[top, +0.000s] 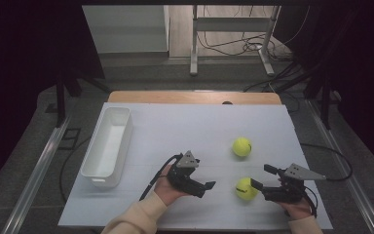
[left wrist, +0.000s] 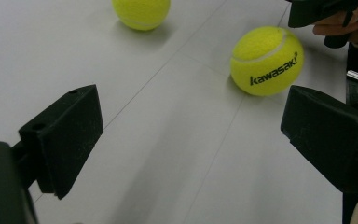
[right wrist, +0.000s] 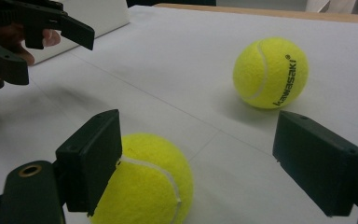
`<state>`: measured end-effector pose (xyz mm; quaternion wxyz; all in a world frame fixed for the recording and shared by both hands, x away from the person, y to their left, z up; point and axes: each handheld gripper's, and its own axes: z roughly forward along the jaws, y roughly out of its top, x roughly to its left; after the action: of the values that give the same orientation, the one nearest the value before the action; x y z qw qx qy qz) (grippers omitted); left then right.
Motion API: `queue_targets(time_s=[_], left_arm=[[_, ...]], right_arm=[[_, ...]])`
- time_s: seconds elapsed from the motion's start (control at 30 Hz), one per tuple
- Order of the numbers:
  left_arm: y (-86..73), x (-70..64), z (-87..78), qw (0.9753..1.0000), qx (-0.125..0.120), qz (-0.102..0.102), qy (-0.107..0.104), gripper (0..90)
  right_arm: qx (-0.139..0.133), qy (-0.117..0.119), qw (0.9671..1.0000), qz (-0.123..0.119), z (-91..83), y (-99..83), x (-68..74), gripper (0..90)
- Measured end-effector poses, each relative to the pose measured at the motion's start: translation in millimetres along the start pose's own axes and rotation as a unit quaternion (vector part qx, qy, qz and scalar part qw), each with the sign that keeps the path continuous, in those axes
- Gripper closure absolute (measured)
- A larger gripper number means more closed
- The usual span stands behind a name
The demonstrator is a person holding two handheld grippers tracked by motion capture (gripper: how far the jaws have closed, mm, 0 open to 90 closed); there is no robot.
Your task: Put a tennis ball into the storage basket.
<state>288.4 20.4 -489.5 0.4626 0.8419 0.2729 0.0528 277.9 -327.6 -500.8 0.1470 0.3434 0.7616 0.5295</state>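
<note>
Two balls on the white surface (top: 185, 122), bin (top: 108, 146) at left. Right gripper (top: 260, 185) spread wide around the near ball (top: 246, 188), not clamping. Left gripper (top: 208, 185) wide open, empty, beside it; far ball (top: 242, 146) apart.

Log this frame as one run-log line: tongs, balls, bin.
left tongs open, empty | right tongs open at near ball | far ball free on table | bin far left
</note>
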Motion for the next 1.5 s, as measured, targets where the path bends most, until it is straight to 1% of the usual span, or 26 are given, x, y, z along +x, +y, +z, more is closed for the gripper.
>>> queue_targets(time_s=[0.4,0.5,0.6,0.73,0.97,1.0,1.07,1.1,1.23,1.27,1.33,1.37,1.5], left_arm=[[5.4,-7.0,14.0,0.9998,0.011,0.011,-0.014,6.3],[6.5,-8.9,16.3,0.9997,0.011,0.011,-0.016,6.3],[7.5,-12.7,19.4,0.9995,0.017,0.020,-0.020,6.3],[7.4,-16.1,21.8,0.9992,0.020,0.024,-0.023,6.3],[8.7,-18.2,29.8,0.9989,0.027,0.024,-0.029,6.2],[9.4,-18.4,31.3,0.9986,0.032,0.030,-0.030,6.2],[10.4,-19.6,34.2,0.9985,0.033,0.031,-0.031,6.3],[10.9,-20.7,35.9,0.9987,0.029,0.028,-0.030,6.3],[11.9,-21.6,39.9,0.9985,0.033,0.030,-0.031,6.3],[12.1,-21.3,40.3,0.9983,0.036,0.034,-0.032,6.3],[12.2,-22.6,42.7,0.9984,0.035,0.030,-0.034,6.3],[12.7,-22.9,43.9,0.9980,0.039,0.036,-0.035,6.3],[13.3,-25.0,48.2,0.9979,0.039,0.033,-0.039,6.3]], right_arm=[[0.002,-0.001,1.0000,-0.001,0.6,0.1,0.3,16.0],[0.002,-0.001,1.0000,-0.002,0.3,0.2,0.4,16.0],[-0.001,-0.002,1.0000,-0.001,-0.3,0.3,0.1,16.0],[-0.001,-0.004,1.0000,-0.001,-0.4,0.4,-0.3,16.0],[-0.004,-0.007,1.0000,0.000,-1.2,1.0,-0.2,16.1],[-0.004,-0.007,1.0000,0.000,-1.2,1.0,-0.2,16.1],[-0.004,-0.006,1.0000,0.000,-1.0,0.9,-0.3,16.0],[-0.004,-0.006,1.0000,0.000,-0.9,0.9,-0.4,16.1],[-0.006,-0.006,1.0000,0.001,-1.4,1.2,-0.6,16.1],[-0.006,-0.006,1.0000,0.001,-1.7,1.3,-0.7,16.1],[-0.007,-0.007,1.0000,0.001,-1.9,1.4,-0.5,16.1],[-0.006,-0.007,1.0000,0.001,-1.9,1.5,-0.4,16.1],[-0.006,-0.008,1.0000,0.000,-1.4,1.5,-0.1,16.1]])
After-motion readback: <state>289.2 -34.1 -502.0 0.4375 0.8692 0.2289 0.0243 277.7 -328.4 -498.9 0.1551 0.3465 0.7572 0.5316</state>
